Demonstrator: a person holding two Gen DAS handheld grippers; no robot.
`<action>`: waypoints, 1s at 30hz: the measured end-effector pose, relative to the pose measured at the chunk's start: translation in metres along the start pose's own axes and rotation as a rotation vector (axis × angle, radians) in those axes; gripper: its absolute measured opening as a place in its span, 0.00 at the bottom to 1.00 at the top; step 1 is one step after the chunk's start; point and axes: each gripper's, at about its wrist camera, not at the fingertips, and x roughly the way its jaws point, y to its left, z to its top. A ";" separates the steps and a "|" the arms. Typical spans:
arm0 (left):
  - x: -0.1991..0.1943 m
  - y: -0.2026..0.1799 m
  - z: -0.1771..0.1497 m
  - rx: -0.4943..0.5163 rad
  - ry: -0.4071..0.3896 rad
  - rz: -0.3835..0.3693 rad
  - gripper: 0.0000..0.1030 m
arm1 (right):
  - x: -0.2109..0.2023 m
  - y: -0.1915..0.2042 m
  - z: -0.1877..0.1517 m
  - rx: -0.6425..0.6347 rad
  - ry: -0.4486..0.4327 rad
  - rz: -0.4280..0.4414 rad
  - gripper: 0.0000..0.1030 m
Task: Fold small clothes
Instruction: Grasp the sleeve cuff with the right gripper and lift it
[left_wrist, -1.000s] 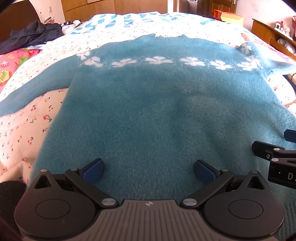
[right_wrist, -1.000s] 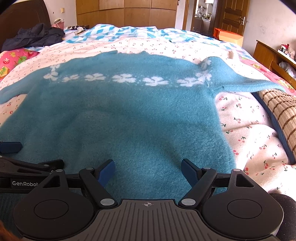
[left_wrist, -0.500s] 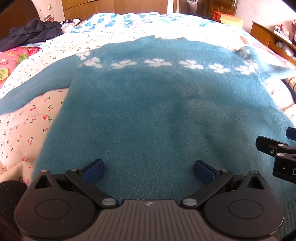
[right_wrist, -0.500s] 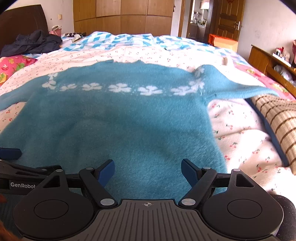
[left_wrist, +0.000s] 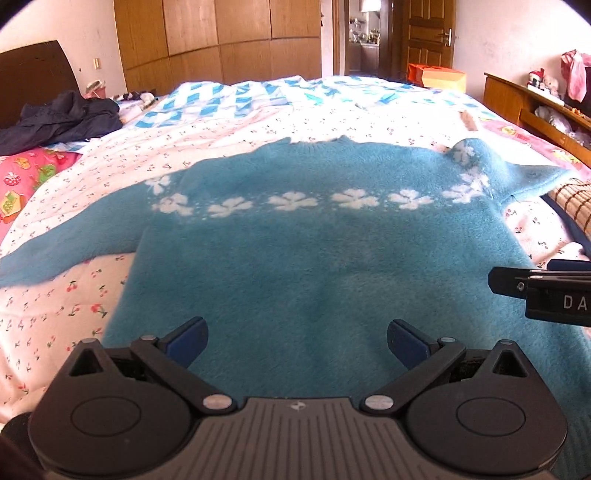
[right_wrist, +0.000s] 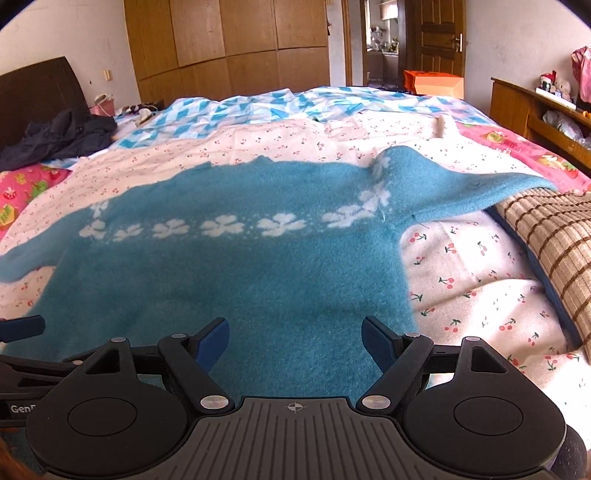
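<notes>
The left gripper (left_wrist: 297, 341) had its two blue-padded fingers (left_wrist: 186, 339) spread wide, grasping nothing, poised over the lower hem area of the sweater (left_wrist: 314, 258). The right gripper (right_wrist: 295, 339) was likewise released, its fingers (right_wrist: 376, 341) parted above the hem near the garment's right edge; its black frame also showed at the right border of the left wrist view.

One fuzzy, thick-napped blue sweater lay spread flat on the bed (right_wrist: 480, 288), both sleeves stretched outward, a row of white flower shapes (left_wrist: 291, 201) crossing the chest. The right sleeve (right_wrist: 480, 188) draped onto a brown checked woven cushion (right_wrist: 546, 229).

The bed carried a cherry-print sheet, with a blue-and-white diamond-patterned cover (left_wrist: 240, 96) beyond it. A dark crumpled garment (left_wrist: 62, 118) lay at the far left by the headboard. Wooden wardrobes (right_wrist: 229, 51) stood behind.
</notes>
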 end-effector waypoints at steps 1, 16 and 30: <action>0.000 -0.002 0.003 -0.002 0.001 -0.009 1.00 | 0.000 -0.004 0.003 0.014 -0.008 0.008 0.78; 0.013 -0.078 0.078 0.115 -0.141 -0.117 1.00 | 0.021 -0.167 0.084 0.312 -0.139 -0.112 0.67; 0.049 -0.145 0.103 0.132 -0.102 -0.237 1.00 | 0.088 -0.327 0.119 0.812 -0.099 -0.072 0.55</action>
